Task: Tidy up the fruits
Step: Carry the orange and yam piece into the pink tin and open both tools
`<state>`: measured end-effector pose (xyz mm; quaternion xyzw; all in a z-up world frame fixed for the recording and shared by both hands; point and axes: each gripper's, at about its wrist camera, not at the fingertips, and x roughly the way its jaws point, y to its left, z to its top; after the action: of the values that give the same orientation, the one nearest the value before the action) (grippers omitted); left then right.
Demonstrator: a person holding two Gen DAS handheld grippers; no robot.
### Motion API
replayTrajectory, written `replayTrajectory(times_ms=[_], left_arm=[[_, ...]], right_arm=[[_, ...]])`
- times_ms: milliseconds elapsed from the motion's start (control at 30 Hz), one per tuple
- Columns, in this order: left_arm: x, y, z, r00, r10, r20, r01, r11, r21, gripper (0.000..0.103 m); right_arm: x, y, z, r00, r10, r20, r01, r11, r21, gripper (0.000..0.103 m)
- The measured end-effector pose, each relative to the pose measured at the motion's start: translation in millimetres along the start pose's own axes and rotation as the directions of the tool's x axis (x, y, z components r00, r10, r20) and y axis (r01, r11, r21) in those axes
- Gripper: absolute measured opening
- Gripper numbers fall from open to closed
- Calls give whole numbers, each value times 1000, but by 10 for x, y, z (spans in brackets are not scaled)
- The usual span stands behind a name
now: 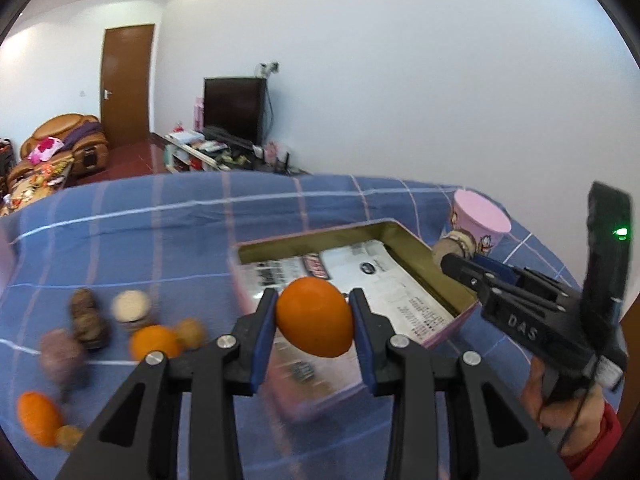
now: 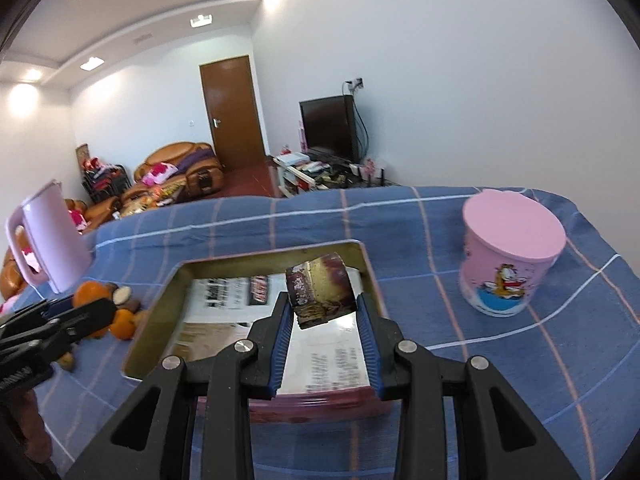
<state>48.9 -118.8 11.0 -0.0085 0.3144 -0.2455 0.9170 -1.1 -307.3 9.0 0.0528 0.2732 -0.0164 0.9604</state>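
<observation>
Firmly, the left tongs [image 1: 314, 322] pinched an orange [image 1: 314, 316] above the tin box [image 1: 404, 240]'s near rim; the right tongs [image 2: 323, 312] pinched a brown fruit chunk [image 2: 320, 288] over its paper-lined interior. Loose fruits [image 1: 120, 328] lay at nine o'clock on the blue-checked bench [image 1: 140, 232], a pink cup [image 2: 508, 264] at two.

Tin [image 2: 372, 276] sits mid-table [image 2: 520, 380], papers [image 2: 332, 360] inside. Tub [image 2: 512, 256] right of it, toward the far right corner. Fruit pile [image 1: 132, 328] left of the tin. My left gripper [image 1: 316, 320] holds an orange [image 1: 314, 316] over the tin's near edge; my right gripper [image 2: 324, 312] holds a chunk [image 2: 320, 292] above the papers.
</observation>
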Motion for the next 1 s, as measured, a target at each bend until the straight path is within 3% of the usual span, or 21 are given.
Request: replayTrajectory(times_ms=[200, 467, 900, 1000], left_arm=[[315, -203, 0, 998, -5, -55, 5, 1000, -14, 38], [402, -231, -65, 996, 53, -72, -52, 998, 28, 38], [463, -245, -78, 992, 85, -92, -82, 996, 36, 39], [420, -272, -85, 993, 100, -68, -97, 994, 48, 49]], right_arm=[[122, -9, -28, 998, -15, -58, 14, 1000, -20, 34], [193, 97, -77, 995, -11, -97, 6, 999, -52, 34], [242, 76, -72, 992, 9, -128, -12, 1000, -23, 35], [242, 57, -64, 992, 24, -124, -25, 1000, -4, 39]])
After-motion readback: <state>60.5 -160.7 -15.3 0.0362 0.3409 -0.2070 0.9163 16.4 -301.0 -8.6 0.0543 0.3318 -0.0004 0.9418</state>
